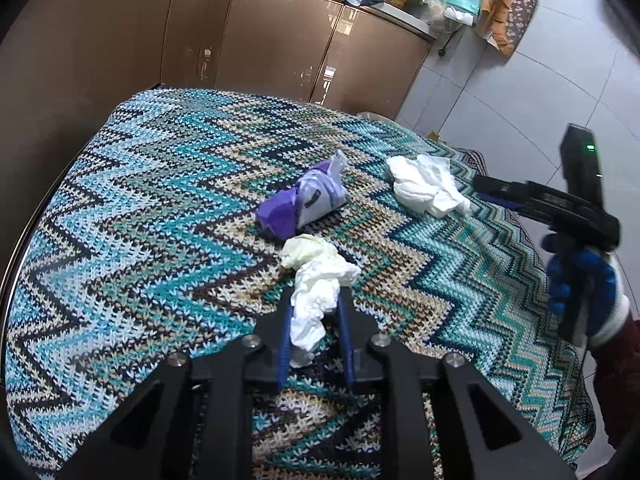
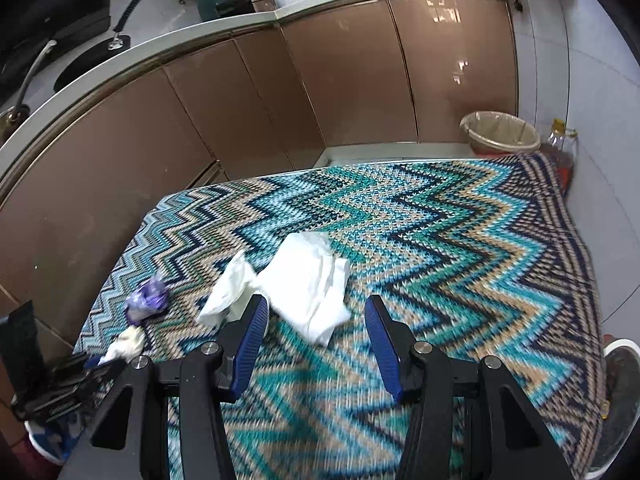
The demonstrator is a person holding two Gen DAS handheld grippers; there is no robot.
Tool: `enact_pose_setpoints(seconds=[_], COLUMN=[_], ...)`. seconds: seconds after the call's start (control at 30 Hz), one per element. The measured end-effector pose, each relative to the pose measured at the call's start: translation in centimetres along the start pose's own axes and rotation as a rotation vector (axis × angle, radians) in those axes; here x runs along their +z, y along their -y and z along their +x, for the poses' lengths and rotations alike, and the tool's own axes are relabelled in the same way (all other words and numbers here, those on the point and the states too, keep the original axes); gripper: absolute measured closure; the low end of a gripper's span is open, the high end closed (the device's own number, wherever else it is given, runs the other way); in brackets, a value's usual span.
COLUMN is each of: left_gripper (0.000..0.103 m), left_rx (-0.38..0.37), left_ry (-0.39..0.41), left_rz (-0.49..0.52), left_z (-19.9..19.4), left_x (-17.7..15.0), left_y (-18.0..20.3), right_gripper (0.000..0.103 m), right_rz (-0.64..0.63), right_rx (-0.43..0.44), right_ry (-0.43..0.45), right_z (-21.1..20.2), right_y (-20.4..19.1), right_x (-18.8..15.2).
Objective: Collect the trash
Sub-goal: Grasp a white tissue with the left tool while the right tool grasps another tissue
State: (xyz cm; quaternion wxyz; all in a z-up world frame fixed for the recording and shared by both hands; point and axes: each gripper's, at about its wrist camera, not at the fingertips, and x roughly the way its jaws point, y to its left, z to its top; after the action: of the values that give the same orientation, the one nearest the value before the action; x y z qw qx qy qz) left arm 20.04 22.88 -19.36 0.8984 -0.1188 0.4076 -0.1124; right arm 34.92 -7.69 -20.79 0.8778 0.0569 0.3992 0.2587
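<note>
A crumpled cream-white tissue (image 1: 316, 280) lies on the zigzag knit tablecloth (image 1: 140, 220), and my left gripper (image 1: 316, 300) is shut on its near end, both blue pads against it. Behind it sit a purple-and-white wrapper (image 1: 304, 200) and a larger white tissue (image 1: 428, 188). My right gripper (image 1: 480, 186), held by a blue-gloved hand (image 1: 580, 280), comes in from the right beside that tissue. In the right wrist view the right gripper (image 2: 316, 312) stands open just above the white tissue (image 2: 308, 276), not pressing on it. The wrapper (image 2: 146, 300) and the left gripper (image 2: 90, 362) show at the left.
A bin with a liner bag (image 2: 500, 132) stands on the tiled floor past the table's far right corner, next to an oil bottle (image 2: 560, 148). Brown cabinets (image 2: 320, 92) under a cluttered counter run close behind the table.
</note>
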Motion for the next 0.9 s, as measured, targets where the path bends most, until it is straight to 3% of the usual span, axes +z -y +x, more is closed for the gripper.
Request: enact_pose_setpoints(seconds=[0.3, 0.37, 0.43, 0.47, 0.67, 0.9], left_gripper=[0.084, 0.084, 0.084, 0.084, 0.084, 0.087], left_rx=[-0.013, -0.014, -0.014, -0.013, 0.005, 0.024], left_ry=[-0.001, -0.001, -0.002, -0.002, 0.005, 0.046], left_rz=[-0.014, -0.014, -0.011, -0.011, 0.003, 0.015], left_z=[-0.2, -0.2, -0.2, -0.2, -0.3, -1.5], left_x=[0.0, -0.1, 0.0, 0.0, -0.1, -0.4], left_y=[-0.3, -0.4, -0.5, -0.5, 0.0, 0.6], right_gripper=[0.057, 0.071, 0.094, 0.097, 0.100, 0.100], right_rz=[0.012, -0.011, -0.033, -0.048, -0.110, -0.131], right_rx=[0.002, -0.017, -0.029, -0.033, -0.063, -0.098], right_ry=[-0.037, -0.046, -0.044, -0.044, -0.024, 0.031], right_z=[3.9, 4.4, 4.4, 4.3, 2.8, -1.9], right_y=[0.7, 0.4, 0.1, -0.1, -1.1, -1.8], right_x=[0.8, 0.7, 0.8, 0.7, 0.2, -0.1])
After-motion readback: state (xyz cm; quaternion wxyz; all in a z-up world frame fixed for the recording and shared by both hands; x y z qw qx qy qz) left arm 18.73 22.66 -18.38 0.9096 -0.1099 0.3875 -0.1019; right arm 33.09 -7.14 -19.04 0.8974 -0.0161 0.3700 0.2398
